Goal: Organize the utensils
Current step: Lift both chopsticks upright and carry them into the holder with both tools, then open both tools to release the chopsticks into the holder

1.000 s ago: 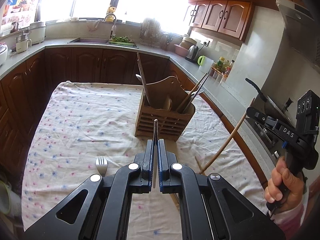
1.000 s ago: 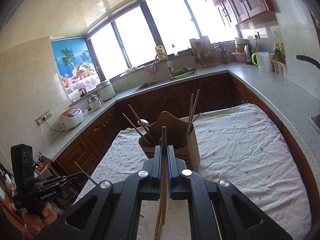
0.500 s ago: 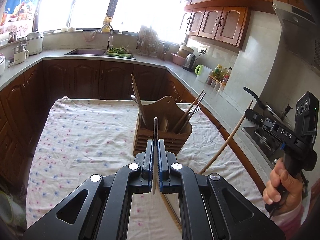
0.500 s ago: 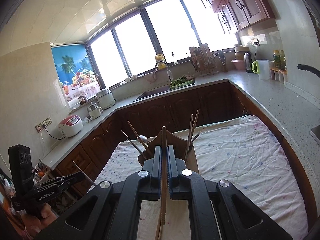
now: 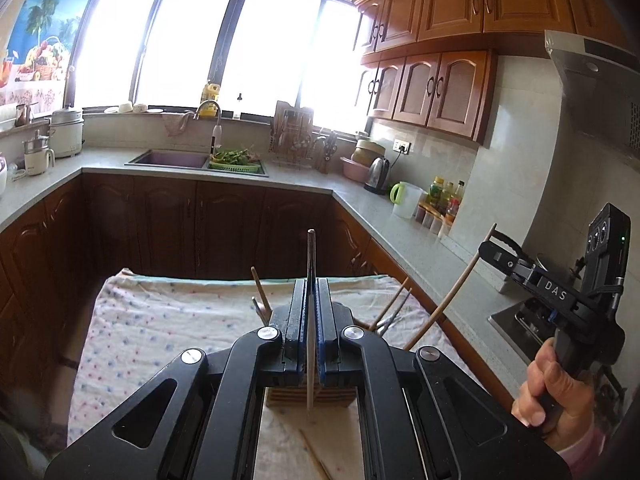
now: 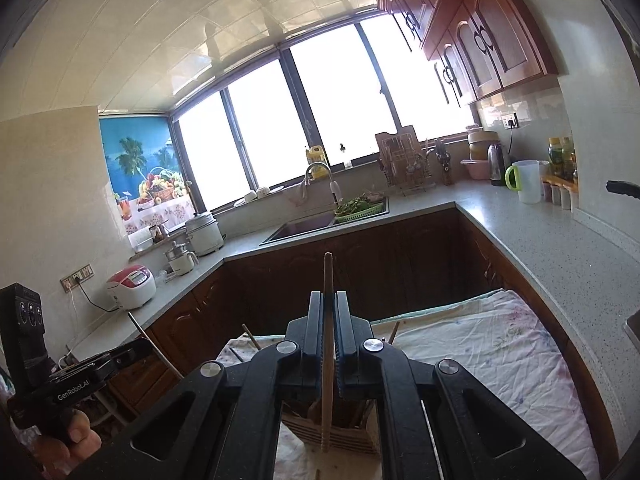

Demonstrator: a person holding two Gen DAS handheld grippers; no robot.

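My left gripper (image 5: 309,286) is shut on a thin metal utensil handle (image 5: 310,320) that stands upright between the jaws. Below it sits the wooden utensil holder (image 5: 312,396), mostly hidden by the gripper, with chopsticks (image 5: 390,312) sticking out. My right gripper (image 6: 329,300) is shut on a wooden chopstick (image 6: 328,344), upright over the same holder (image 6: 340,434). The right gripper also shows in the left wrist view (image 5: 496,248), holding that chopstick (image 5: 452,292) at a slant. The left gripper shows in the right wrist view (image 6: 128,354).
The holder stands on a floral tablecloth (image 5: 160,320) over a table. A loose chopstick (image 5: 316,456) lies on the cloth by the holder. Kitchen counters (image 6: 540,240) wrap around, with a sink (image 5: 168,158), kettle (image 5: 378,174) and rice cooker (image 6: 132,286).
Both grippers have risen and tilted up while moving in over the holder, which now sits beneath the jaws. Each keeps its grip on its utensil.
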